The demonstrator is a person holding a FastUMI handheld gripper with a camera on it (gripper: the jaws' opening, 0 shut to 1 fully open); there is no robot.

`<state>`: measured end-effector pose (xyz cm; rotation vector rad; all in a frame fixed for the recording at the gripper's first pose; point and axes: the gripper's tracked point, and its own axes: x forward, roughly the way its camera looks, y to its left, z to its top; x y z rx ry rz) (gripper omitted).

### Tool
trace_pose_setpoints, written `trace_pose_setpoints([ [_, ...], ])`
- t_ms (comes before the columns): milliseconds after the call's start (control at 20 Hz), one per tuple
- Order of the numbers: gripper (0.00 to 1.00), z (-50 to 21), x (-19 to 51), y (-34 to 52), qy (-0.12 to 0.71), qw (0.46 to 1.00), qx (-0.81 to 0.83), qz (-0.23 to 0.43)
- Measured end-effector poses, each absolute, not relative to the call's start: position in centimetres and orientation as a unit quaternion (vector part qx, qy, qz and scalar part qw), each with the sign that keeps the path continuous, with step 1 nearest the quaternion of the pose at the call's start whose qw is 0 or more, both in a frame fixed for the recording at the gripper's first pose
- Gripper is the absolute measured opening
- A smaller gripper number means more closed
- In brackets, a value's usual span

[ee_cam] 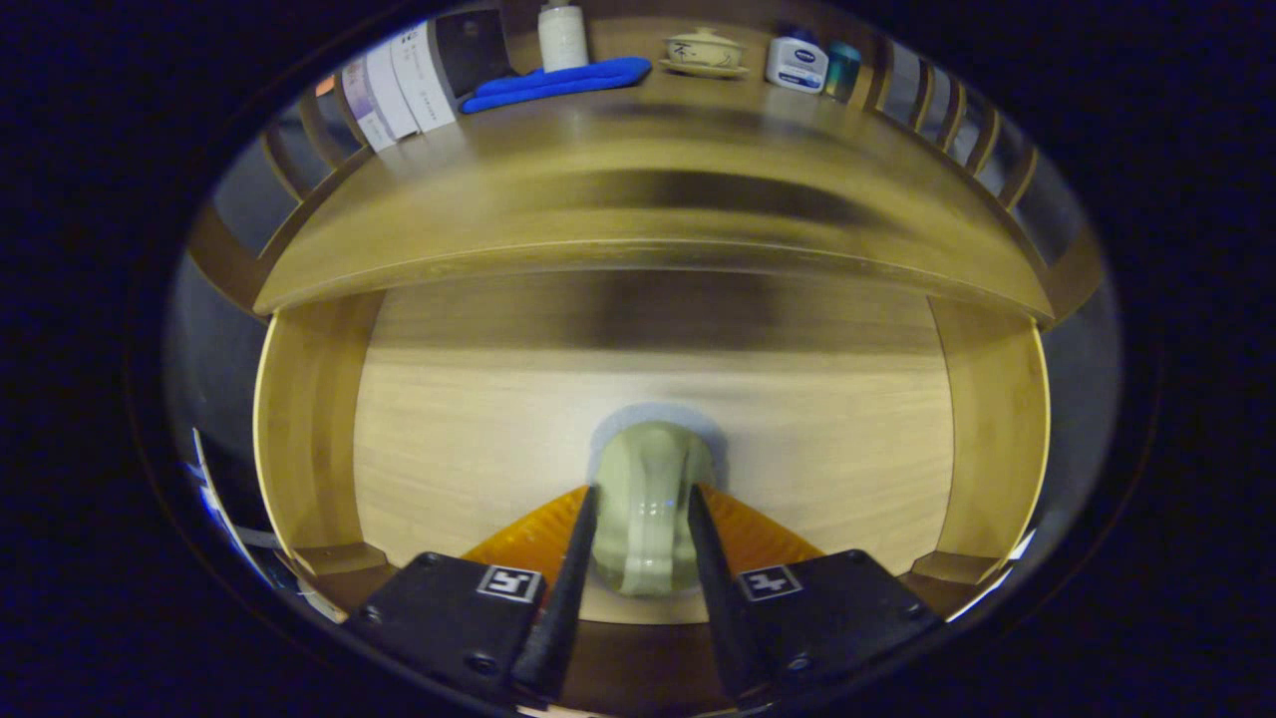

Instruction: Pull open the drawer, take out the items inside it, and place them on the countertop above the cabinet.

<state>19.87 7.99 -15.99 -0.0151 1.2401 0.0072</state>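
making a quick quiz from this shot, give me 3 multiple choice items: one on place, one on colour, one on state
1. Where is the pale green cup?
A. on the countertop
B. in the open drawer, between the tool's fingers
C. beside the white bottle

2. What colour is the cloth on the countertop?
A. red
B. blue
C. yellow

3. How is the tool?
A. wide open, nothing between
B. both fingers against the cup
C. clamped on the cloth

Answers: 1 B, the cup sits on the drawer floor; 2 B, it is plainly blue; 3 B, a finger meets each side.
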Motion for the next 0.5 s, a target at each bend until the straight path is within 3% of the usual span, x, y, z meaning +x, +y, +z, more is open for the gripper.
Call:
trace_pose_setpoints([
  [150,0.3,-15.7,19.9,8.2,0.581,0.814,-0.019,0.016],
  [250,0.2,-15.2,19.6,8.3,0.576,0.816,-0.029,0.034],
  [500,0.18,-12.8,18.4,8.1,0.561,0.825,-0.041,0.056],
])
